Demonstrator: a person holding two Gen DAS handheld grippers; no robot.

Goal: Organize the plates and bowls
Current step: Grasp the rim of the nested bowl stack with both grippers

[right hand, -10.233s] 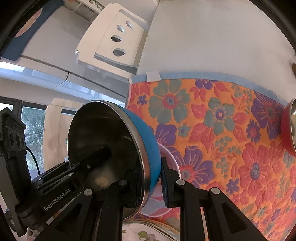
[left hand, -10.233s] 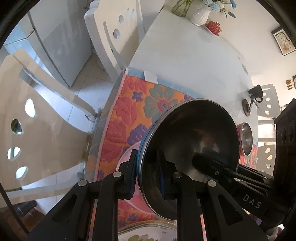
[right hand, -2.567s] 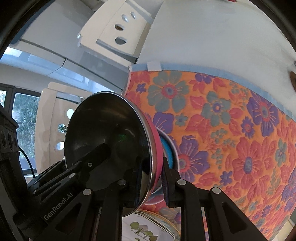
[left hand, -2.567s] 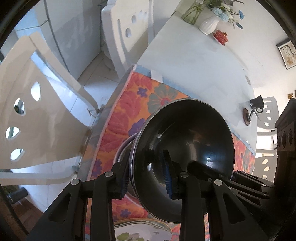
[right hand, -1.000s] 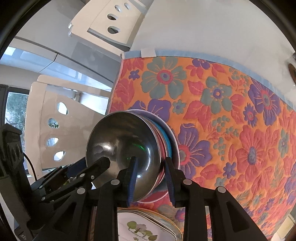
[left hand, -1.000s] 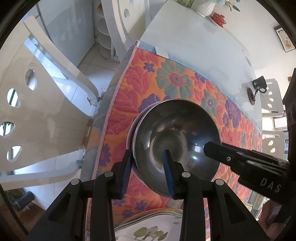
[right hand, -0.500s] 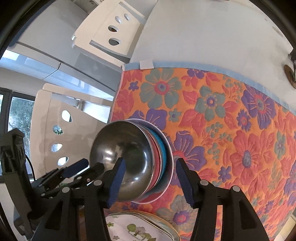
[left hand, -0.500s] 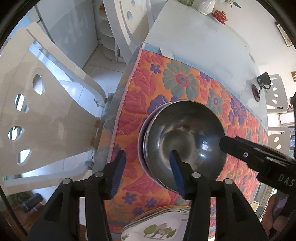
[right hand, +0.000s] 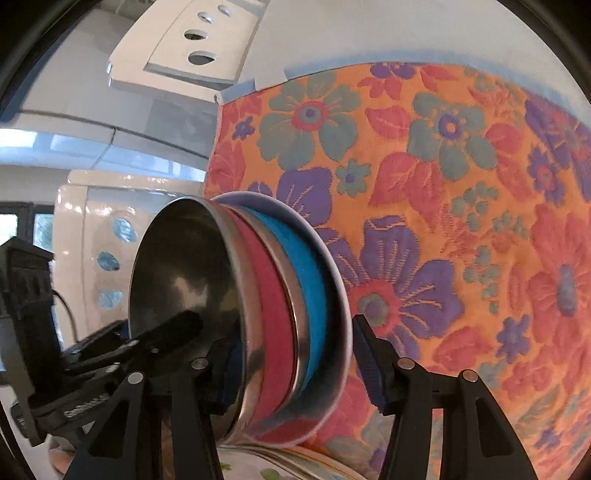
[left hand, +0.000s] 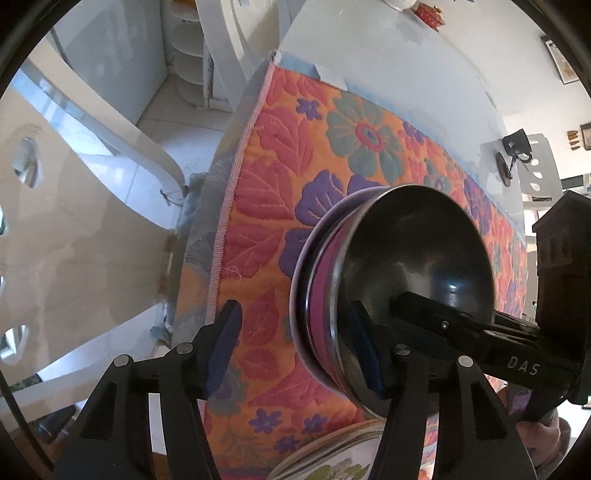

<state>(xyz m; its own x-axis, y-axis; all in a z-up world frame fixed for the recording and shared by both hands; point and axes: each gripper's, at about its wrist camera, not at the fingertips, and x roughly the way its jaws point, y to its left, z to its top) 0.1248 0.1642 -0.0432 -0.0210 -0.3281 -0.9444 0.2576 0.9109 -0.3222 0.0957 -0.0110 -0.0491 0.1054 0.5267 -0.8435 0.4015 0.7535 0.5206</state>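
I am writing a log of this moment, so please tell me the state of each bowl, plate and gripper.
Red bowl: nested on top of stack.
Blue bowl: nested under red bowl.
White plate: bottom of stack, on floral mat.
Left gripper: open, straddling stack rim.
Right gripper: open, straddling stack rim.

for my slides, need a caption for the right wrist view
Open right gripper straddling nested red bowl and blue bowl on a floral mat.

A bright floral quilted mat (left hand: 280,177) in orange, red and purple covers the near end of a pale table (left hand: 388,62), its far edge bound in blue. White chairs with oval cutouts (right hand: 192,48) stand round the table, and by its far edge sit a small black cup (left hand: 519,142) and a red lidded pot (left hand: 428,16)
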